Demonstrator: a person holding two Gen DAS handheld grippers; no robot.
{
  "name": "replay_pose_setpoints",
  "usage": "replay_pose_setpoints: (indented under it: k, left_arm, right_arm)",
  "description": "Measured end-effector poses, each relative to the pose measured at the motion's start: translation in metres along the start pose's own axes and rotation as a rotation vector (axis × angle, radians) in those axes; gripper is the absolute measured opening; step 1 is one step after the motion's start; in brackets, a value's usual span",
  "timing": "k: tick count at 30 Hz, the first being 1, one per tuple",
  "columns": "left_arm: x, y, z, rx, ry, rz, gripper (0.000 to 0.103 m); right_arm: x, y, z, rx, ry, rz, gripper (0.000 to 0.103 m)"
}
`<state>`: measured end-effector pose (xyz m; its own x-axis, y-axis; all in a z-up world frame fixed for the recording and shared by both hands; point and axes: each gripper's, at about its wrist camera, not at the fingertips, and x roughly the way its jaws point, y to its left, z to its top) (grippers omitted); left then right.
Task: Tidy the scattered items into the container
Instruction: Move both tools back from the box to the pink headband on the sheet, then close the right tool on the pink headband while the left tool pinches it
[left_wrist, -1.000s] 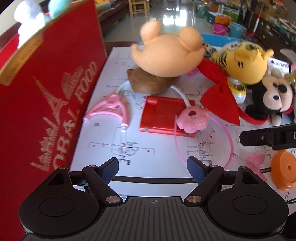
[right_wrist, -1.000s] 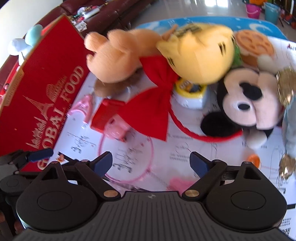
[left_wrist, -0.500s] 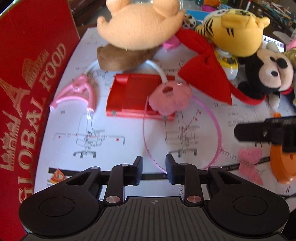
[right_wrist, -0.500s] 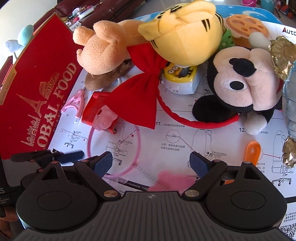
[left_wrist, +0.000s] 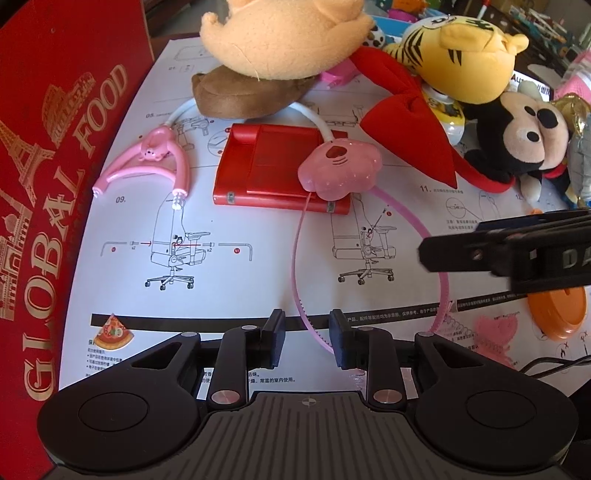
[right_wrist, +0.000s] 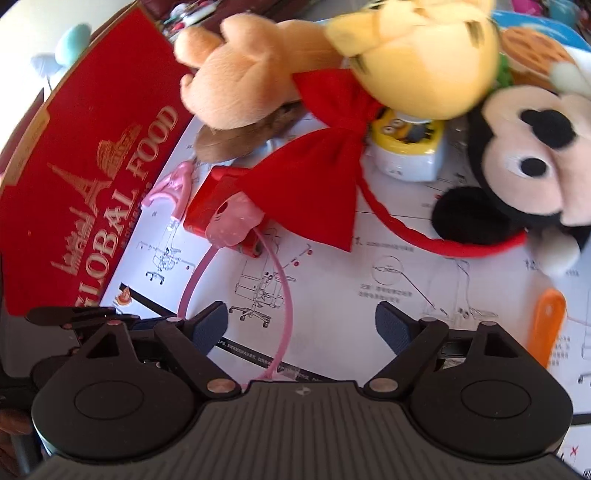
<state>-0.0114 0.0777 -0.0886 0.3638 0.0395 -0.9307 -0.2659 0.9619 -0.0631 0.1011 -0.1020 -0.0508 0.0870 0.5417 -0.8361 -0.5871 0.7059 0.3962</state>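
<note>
A pink headband with a paw ornament lies on the printed sheet, resting partly on a red folding case. My left gripper hovers low over its thin band, which runs between the jaws; the jaws are opening and the pads stand clear of it. My right gripper is wide, its jaws closing, with the same band lying below and nothing pressed. The red "GLOBAL FOOD" box stands at the left. One right finger reaches in from the right.
Plush toys crowd the far side: an orange one, a tiger, a mouse, with a red bow headband. A pink toy stethoscope, an orange disc and a pink butterfly clip lie nearby.
Both grippers sank closer to the sheet. The left jaws went from wide to narrow over the headband's band, then spread slightly. The right jaws narrowed a little.
</note>
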Motion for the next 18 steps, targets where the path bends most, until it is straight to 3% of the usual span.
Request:
replay_pose_setpoints:
  k: [3,7,9,12,13,14,18]
  left_arm:
    - [0.001,-0.004,0.001,0.014,0.0,0.015,0.046]
    - [0.004,-0.009,0.004,0.022,0.0,0.033,0.055]
    - [0.004,-0.011,0.005,0.03,0.0,0.041,0.055]
    - [0.004,-0.011,0.005,0.04,-0.001,0.035,0.049]
    - [0.003,-0.011,0.004,0.043,0.001,0.022,0.039]
    - [0.002,-0.01,0.002,0.042,0.004,0.007,0.037]
    - [0.002,-0.008,-0.001,0.034,0.011,0.0,0.037]
  right_arm:
    - [0.006,0.004,-0.003,-0.009,0.017,-0.009,0.065]
    - [0.009,0.002,-0.011,0.007,0.026,-0.015,0.058]
    - [0.007,0.002,-0.013,0.003,0.03,-0.016,0.046]
    - [0.006,0.001,-0.016,0.013,0.039,-0.008,0.028]
    - [0.006,0.0,-0.018,0.016,0.038,-0.008,0.026]
    - [0.005,0.0,-0.02,0.018,0.037,-0.007,0.024]
    - [0.004,-0.001,-0.024,0.024,0.032,0.0,0.023]
